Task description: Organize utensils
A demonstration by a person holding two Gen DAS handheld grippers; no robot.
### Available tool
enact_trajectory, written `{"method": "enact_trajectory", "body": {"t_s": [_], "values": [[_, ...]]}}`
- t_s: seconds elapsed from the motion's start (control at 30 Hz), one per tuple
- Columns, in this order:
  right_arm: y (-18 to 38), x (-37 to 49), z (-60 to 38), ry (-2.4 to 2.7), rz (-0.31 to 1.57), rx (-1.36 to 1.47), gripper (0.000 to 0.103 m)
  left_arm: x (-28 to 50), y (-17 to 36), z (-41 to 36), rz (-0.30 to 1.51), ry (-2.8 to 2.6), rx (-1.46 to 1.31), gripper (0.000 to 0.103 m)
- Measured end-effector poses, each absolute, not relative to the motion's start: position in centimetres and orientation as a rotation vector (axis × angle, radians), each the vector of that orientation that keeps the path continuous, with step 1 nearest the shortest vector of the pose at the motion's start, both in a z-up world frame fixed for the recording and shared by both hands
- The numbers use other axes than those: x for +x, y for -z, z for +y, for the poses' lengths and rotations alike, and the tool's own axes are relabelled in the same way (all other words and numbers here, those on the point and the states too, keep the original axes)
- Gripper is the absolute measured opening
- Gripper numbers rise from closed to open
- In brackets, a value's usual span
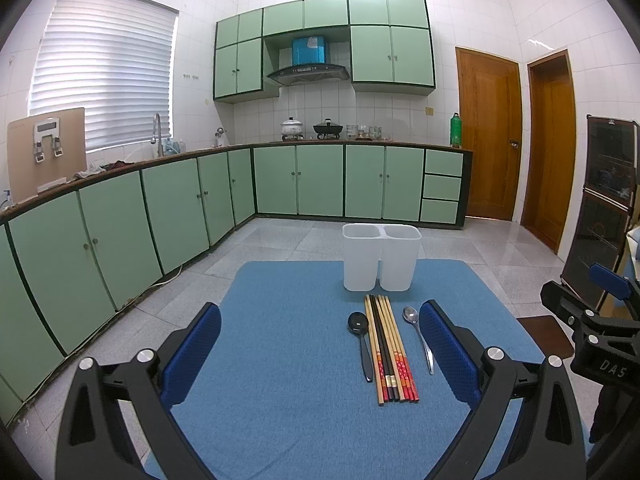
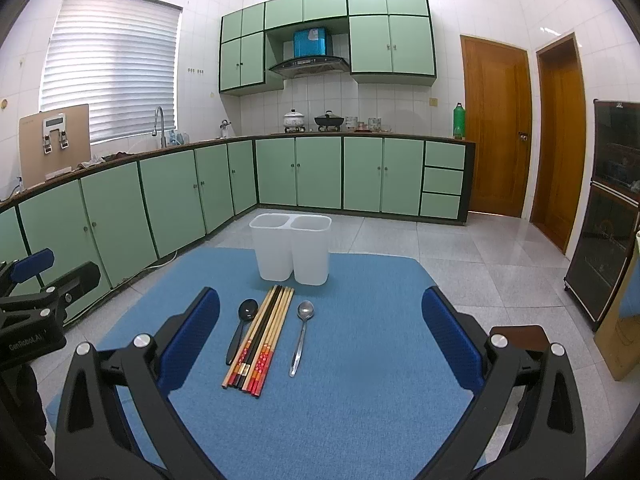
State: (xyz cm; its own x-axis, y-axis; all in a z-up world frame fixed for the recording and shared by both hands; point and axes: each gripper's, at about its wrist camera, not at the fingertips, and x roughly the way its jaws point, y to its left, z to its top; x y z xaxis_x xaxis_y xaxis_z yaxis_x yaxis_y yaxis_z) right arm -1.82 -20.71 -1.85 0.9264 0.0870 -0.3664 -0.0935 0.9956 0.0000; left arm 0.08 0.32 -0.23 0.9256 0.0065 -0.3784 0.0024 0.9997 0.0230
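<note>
1. Left wrist view: the left gripper point(image 1: 320, 354) hangs above the blue mat point(image 1: 280, 400) with its blue-padded fingers point(image 1: 192, 354) spread wide and nothing between them
2. On the mat, slightly right of centre, lie the chopsticks point(image 1: 390, 350), bundled side by side, with the black spoon point(image 1: 360, 340) just to their left and the metal spoon point(image 1: 420, 336) just to their right, all flat with bowls toward the far edge
3. The white two-compartment holder point(image 1: 380, 256) stands upright at the mat's far edge, just beyond the chopstick tips; part of the right gripper point(image 1: 600, 320) shows at the right border
4. Right wrist view: the right gripper point(image 2: 320, 346) hovers over the mat point(image 2: 360, 400), fingers point(image 2: 452, 344) wide apart and gripping nothing
5. The chopsticks point(image 2: 262, 338), black spoon point(image 2: 242, 328) and metal spoon point(image 2: 302, 332) lie left of centre, apart from both fingers; the holder point(image 2: 292, 248) stands behind them
6. The left gripper point(image 2: 44, 300) shows at the left border, its fingers not clear enough here to judge
</note>
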Motion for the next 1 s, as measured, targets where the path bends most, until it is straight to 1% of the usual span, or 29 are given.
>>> {"method": "enact_trajectory", "body": {"t_s": [0.33, 0.5, 0.93, 1.0], "values": [[2.5, 0.2, -20.8, -0.095, 0.411, -0.024, 0.098, 2.3, 1.1, 0.0, 0.42, -0.004, 0.032, 0.097], [4.0, 4.1, -21.4, -0.107, 0.493, -0.002, 0.098, 5.5, 2.6, 0.9, 0.475, -0.024, 0.033, 0.097], [11.8, 17.5, -20.6, -0.123, 0.774, 0.031, 0.097, 17.4, 10.5, 2.5, 0.717, -0.078, 0.066, 0.097], [12.7, 18.9, -20.0, -0.13, 0.807, 0.016, 0.095, 18.8, 11.7, 2.5, 0.753, -0.078, 0.058, 0.097]]}}
